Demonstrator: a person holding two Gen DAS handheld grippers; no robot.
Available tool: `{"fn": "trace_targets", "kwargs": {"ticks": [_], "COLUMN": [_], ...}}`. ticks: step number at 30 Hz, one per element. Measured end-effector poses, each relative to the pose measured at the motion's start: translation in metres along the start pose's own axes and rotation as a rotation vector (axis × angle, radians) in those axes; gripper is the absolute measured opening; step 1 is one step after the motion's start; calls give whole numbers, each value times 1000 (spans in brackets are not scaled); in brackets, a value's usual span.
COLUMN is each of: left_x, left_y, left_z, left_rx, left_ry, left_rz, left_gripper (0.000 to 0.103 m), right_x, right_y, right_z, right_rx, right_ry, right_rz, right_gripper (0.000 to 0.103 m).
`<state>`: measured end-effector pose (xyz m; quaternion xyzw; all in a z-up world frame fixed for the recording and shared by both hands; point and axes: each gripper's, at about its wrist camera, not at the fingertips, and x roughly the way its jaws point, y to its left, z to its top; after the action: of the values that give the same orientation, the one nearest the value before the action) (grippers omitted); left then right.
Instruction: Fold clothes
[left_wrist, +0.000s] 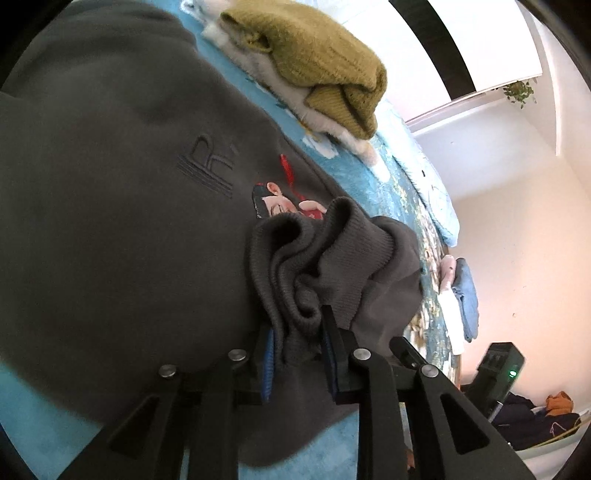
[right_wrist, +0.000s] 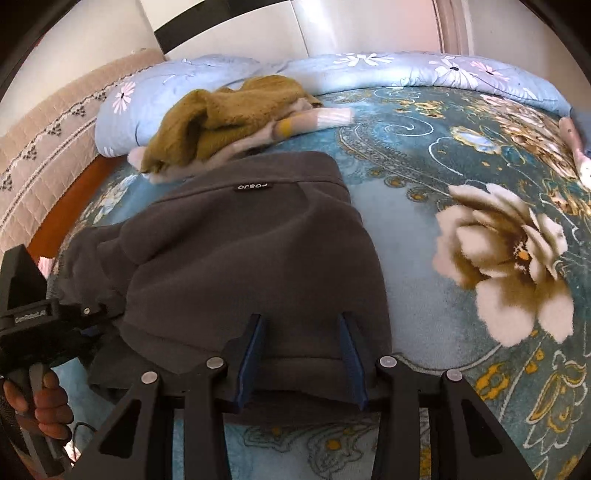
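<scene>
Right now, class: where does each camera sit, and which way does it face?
Left wrist: on the left gripper, looking along fingers shut on the grey sweatshirt cuff; only its own fingers show.
Right wrist: on the right gripper, open over the sweatshirt hem, facing the pillows; the person's left hand shows.
Shared: sweatshirt, mustard sweater, blue floral blanket.
</scene>
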<state>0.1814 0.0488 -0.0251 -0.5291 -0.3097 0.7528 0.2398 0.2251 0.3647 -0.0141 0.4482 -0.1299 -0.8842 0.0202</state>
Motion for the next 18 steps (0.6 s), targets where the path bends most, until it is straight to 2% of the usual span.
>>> {"fn": "trace_targets", "kwargs": {"ticks": [3,5,7,9,10,14,17,18], "left_x": [-34,-68,-106,-140,-152,-193,-204,-203], "left_y": [-3,-2,8,31,44,107,140,149], "left_z": [-2,0,3,6,7,7,2,0], "left_rx": [-5,9,-2,-73,-121,-322,-402,-428], "left_ry": [-36,-114,-221,-322,-355,-476,-510,-511], "left_rz": [-74,-84,-2,123,153,176,189,196], "left_gripper": [24,26,26,27,27,27,28,32], "right_x": [-3,-6,-10,-12,-13,-14,-16,-17], "right_y": [-4,-4,-2,-1,0,1,2,2], "right_z": [0,3,3,3,3,2,3,4], "right_rx": [15,12,10,3,-1,-3,2,1], "right_ry": [-6,-8,-10,-11,-11,-11,-10,-13], "right_rz": [19,20,18,10,5,-9,-14,-16], "right_gripper": [44,44,45,45,45,45,45,46]}}
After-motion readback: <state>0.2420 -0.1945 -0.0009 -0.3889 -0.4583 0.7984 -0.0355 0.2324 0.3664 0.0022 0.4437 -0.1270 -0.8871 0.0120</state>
